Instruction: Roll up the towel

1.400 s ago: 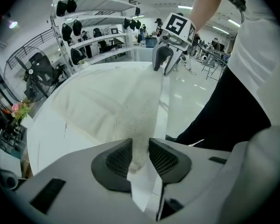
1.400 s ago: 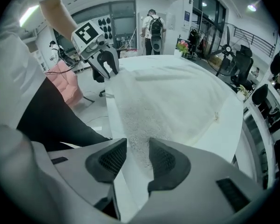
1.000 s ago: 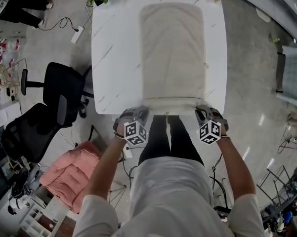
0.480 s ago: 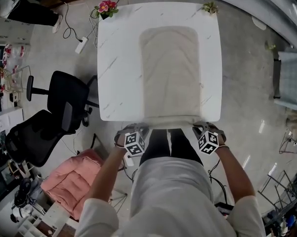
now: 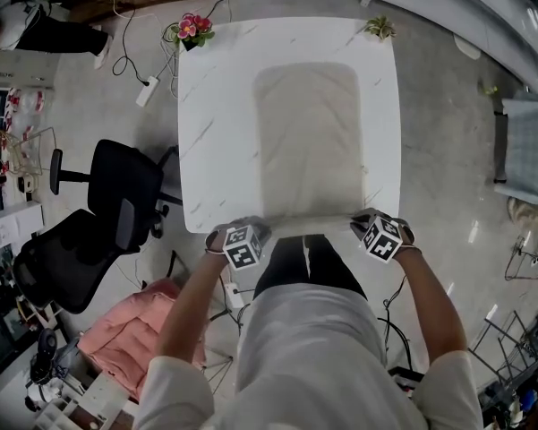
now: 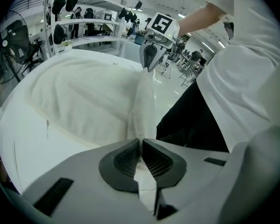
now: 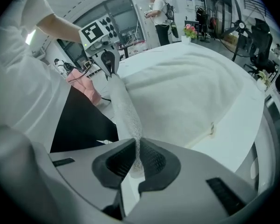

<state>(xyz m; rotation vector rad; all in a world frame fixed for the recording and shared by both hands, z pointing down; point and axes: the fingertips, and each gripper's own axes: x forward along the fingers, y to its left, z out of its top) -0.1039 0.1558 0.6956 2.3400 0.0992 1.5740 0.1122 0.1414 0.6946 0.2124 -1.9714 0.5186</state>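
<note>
The left claw point(image 6: 140, 144) and right claw point(image 7: 136, 154), each pinching an end of the towel's point(image 5: 306, 133) near hem, have raised it off the worktop's point(image 5: 215, 106) near edge while the rest lies flat mid-worktop, so the first turn of the roll can probably begin.

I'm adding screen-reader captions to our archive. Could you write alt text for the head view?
Seen from above, a person at a white table pinches the near edge of a flat cream towel, left gripper and right gripper at its corners. Black office chairs and a pink bundle sit on the floor at left.
</note>
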